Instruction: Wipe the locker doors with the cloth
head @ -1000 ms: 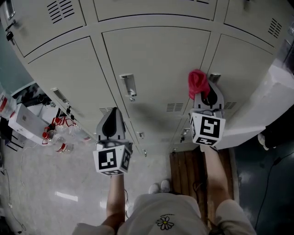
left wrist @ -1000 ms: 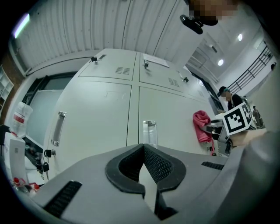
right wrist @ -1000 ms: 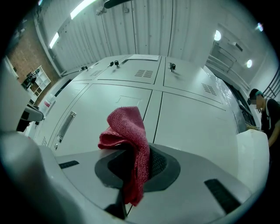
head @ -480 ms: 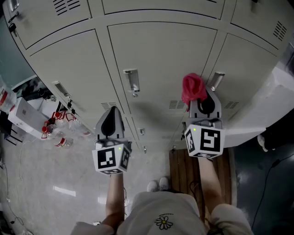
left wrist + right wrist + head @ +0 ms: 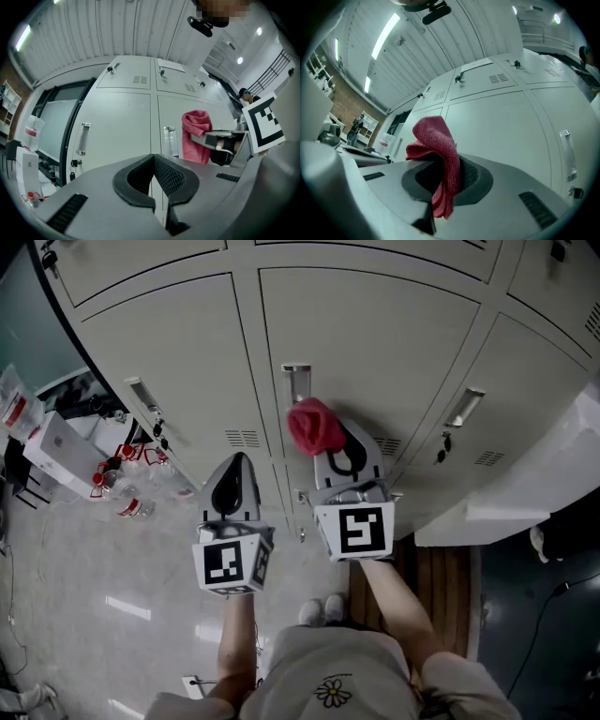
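Grey locker doors (image 5: 375,334) fill frame centre. Right gripper (image 5: 330,439) fingers clamp the red cloth (image 5: 314,426), judged soft, light, best held mid-bunch. Left gripper (image 5: 234,463) fingers together, empty.

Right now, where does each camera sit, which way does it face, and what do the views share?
Head view: on the person's head, facing steeply down at the locker doors; shows both forearms, shirt, shoes, left gripper and right gripper.
Left gripper view: rides the left gripper, facing the lockers along its shut fingers; the right gripper shows at right.
Right gripper view: rides the right gripper, facing the lockers along fingers clamped on the red cloth.
Shared: the red cloth and locker doors show in all three.
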`<state>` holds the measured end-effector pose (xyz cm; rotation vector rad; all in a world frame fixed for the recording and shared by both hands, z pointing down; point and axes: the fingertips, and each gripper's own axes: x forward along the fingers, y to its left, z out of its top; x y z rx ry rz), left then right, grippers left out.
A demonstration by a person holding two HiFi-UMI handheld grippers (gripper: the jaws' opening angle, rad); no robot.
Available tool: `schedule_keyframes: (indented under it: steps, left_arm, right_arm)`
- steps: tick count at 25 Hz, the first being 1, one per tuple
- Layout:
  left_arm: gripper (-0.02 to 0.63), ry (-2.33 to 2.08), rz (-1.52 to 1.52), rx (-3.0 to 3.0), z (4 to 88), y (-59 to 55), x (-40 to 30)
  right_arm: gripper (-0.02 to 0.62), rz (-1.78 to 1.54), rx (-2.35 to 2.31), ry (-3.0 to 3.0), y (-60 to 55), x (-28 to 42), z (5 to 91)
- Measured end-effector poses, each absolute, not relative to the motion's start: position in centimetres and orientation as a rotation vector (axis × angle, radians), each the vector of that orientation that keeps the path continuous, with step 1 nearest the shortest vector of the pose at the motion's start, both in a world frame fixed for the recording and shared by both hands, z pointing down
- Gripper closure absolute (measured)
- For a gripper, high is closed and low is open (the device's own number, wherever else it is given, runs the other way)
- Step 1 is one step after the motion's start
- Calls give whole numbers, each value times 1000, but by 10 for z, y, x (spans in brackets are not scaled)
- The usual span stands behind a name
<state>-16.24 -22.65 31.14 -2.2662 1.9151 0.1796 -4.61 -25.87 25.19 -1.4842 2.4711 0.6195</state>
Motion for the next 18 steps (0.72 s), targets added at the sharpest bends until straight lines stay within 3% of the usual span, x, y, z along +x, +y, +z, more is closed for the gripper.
schedule_keyframes:
  steps: [18]
  left_arm:
    - [591,2000,87,-2172,321,-204,-203]
  right_arm:
    - [568,569,-1557,2647,-306,-107,320]
